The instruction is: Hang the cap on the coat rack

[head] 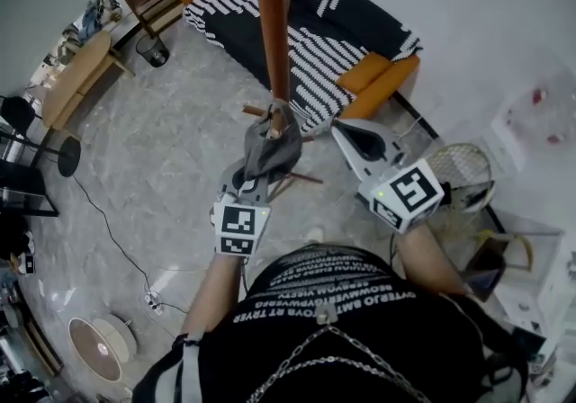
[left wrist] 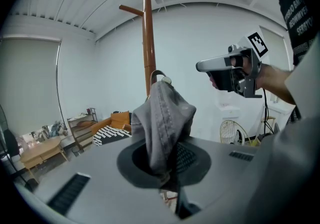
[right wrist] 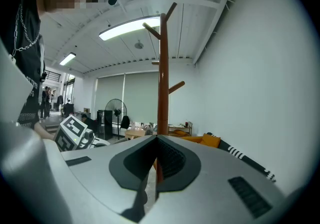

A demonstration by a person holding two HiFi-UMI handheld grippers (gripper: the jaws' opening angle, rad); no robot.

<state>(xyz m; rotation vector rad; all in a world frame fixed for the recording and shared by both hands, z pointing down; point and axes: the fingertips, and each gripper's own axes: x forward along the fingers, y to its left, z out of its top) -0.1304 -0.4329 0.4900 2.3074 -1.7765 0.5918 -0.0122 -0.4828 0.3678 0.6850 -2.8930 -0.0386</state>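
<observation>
A grey cap (head: 273, 147) hangs crumpled from my left gripper (head: 261, 161), which is shut on its fabric just in front of the coat rack's brown pole (head: 271, 23). In the left gripper view the cap (left wrist: 163, 118) rises out of the closed jaws, with the coat rack (left wrist: 148, 38) and its upper pegs behind it. My right gripper (head: 340, 129) is held to the right of the cap, shut with nothing in it. The right gripper view shows its jaws pressed together, pointing at the coat rack (right wrist: 163, 78).
A sofa (head: 315, 28) with a black-and-white striped cover and orange cushions stands behind the rack. A wooden table (head: 76, 77) and a dark bin (head: 153, 51) are at the left. A white fan (head: 461, 173) lies at the right. A cable (head: 112, 235) runs across the floor.
</observation>
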